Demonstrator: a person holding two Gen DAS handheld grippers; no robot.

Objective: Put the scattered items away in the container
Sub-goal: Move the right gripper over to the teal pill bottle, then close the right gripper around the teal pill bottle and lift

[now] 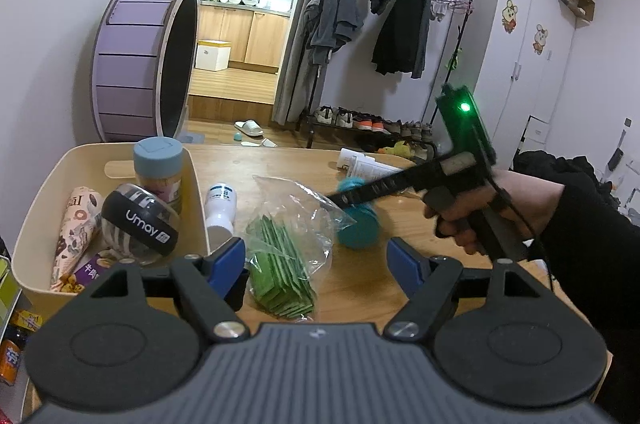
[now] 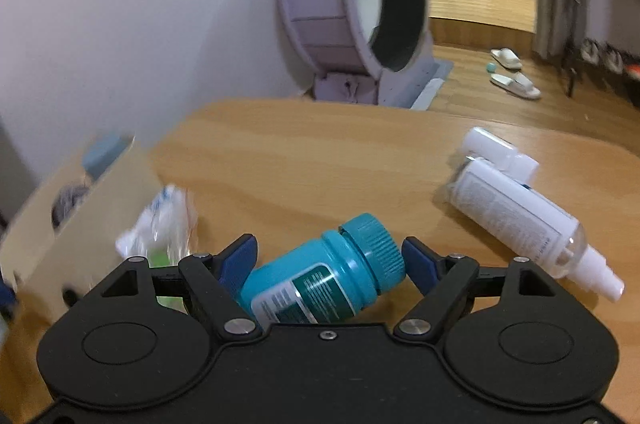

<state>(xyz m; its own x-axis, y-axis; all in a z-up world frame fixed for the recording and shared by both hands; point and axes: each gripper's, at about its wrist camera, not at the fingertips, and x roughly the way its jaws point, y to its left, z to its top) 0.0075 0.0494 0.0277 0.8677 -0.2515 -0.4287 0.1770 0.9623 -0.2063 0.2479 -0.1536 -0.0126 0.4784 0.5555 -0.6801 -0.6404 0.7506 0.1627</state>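
The right claw point(image 2: 329, 256) stood open around the teal bottle point(image 2: 320, 280), which lay on its side on the surface point(image 2: 320, 152); its base was hidden under the claw body, and contact with the pads was unclear. The left claw point(image 1: 316, 264) hung open over a bag of green sachets point(image 1: 282, 264). The container point(image 1: 192, 184) beside it was blurred in the right view.

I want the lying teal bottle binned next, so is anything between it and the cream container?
Yes. The clear bag of green sachets and a white bottle lie between the teal plastic bottle and the cream container; lift over them.
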